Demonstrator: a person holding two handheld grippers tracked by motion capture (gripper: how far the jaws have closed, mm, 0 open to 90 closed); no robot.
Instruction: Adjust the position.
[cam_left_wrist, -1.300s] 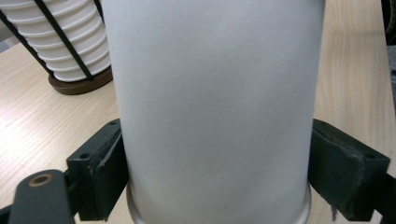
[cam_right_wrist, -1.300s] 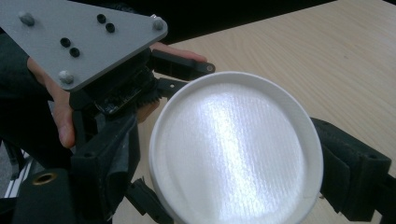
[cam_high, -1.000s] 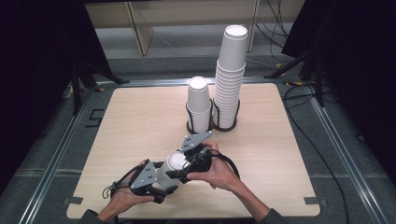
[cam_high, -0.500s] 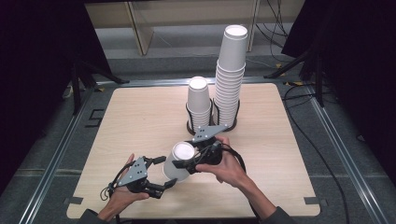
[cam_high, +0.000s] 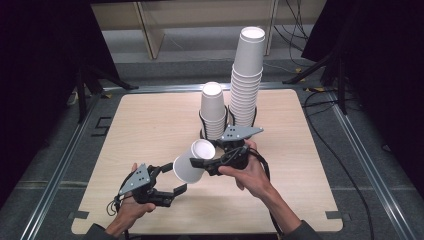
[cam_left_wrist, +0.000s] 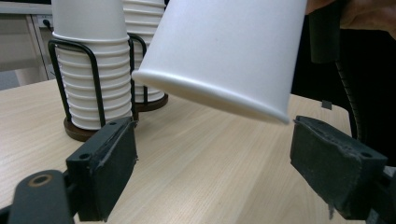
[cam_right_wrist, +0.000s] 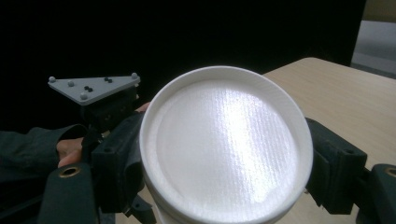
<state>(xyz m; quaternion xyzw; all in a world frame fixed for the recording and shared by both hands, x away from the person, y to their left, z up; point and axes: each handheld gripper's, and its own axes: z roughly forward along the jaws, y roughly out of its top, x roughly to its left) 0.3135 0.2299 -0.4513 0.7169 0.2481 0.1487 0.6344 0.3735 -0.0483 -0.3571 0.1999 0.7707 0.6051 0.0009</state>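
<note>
High view: the wooden table (cam_high: 150, 120) lies bare at left and lower right of the frame, its edges ringed by a metal frame. Two cup stacks stand at centre top, the short stack (cam_high: 213, 111) and the tall stack (cam_high: 247, 75), each in a wire holder. The right gripper (cam_high: 212, 164) clamps one paper cup (cam_high: 192, 161), tilted, above the table at centre. The left gripper (cam_high: 172, 179) sits lower left, jaws spread.

Left gripper view: the cup (cam_left_wrist: 229, 51) hangs above the parted jaws, untouched; the two stacks stand upper left.

Right gripper view: the cup's base (cam_right_wrist: 226, 144) sits pinched between both jaws.
</note>
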